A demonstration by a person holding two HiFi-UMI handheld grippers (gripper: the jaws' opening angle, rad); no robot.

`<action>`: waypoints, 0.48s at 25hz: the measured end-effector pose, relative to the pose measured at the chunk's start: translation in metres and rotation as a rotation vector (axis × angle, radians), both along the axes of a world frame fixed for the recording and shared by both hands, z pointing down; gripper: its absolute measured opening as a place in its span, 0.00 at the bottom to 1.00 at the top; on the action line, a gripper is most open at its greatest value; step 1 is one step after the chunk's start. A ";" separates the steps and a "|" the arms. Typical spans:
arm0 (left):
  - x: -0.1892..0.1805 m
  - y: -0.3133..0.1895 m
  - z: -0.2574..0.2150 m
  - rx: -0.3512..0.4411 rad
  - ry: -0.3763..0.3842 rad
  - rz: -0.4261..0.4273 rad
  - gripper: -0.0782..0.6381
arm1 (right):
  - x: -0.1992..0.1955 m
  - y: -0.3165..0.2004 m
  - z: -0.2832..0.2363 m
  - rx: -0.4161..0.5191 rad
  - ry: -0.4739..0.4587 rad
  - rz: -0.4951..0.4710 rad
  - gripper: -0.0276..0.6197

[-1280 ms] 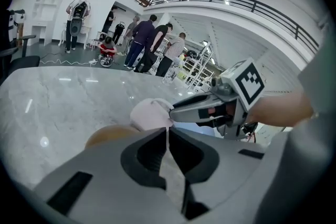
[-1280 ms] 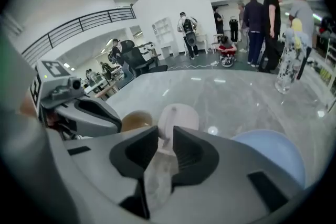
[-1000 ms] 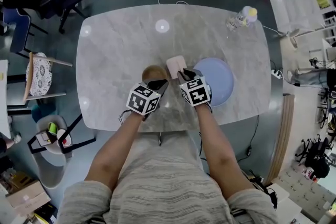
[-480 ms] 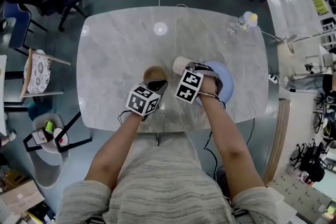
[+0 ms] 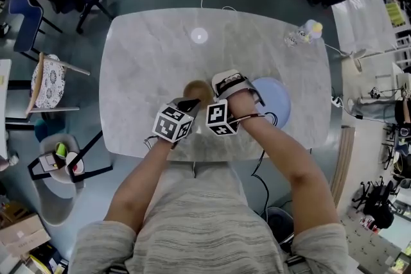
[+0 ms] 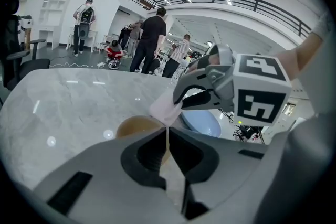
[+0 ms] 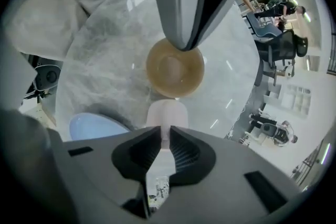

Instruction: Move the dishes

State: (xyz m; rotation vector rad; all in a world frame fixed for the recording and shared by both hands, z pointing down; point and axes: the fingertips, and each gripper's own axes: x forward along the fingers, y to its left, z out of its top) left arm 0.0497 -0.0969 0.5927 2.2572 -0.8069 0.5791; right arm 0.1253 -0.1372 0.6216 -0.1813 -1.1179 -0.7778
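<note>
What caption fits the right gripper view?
Right gripper clamps pale cup by rim; left gripper holds brown bowl beyond.

The right gripper point(image 5: 223, 83) rolled over about the line it pointed along. Its marker cube point(image 5: 220, 117), which had sat on the right over the edge of the blue plate point(image 5: 275, 102), swung down and to the left and ended close beside the left gripper point(image 5: 191, 101). The pink cup point(image 7: 167, 113) clamped in its jaws turned with it. The right forearm point(image 5: 289, 163), which had run almost straight up the head view, slanted in from the lower right. More of the plate came into sight. The brown bowl point(image 5: 198, 90) drew nearer the cup, which ended just beside its rim.
</note>
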 end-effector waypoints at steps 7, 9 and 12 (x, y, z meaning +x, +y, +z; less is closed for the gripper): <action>-0.016 0.004 0.004 -0.004 0.000 -0.019 0.15 | -0.024 0.013 0.005 0.026 0.050 -0.063 0.15; -0.021 0.006 0.006 -0.007 -0.003 -0.023 0.15 | -0.029 0.012 0.003 0.052 0.091 -0.082 0.15; -0.026 0.009 0.009 -0.014 -0.003 -0.032 0.15 | -0.033 0.009 -0.010 0.092 0.179 -0.087 0.32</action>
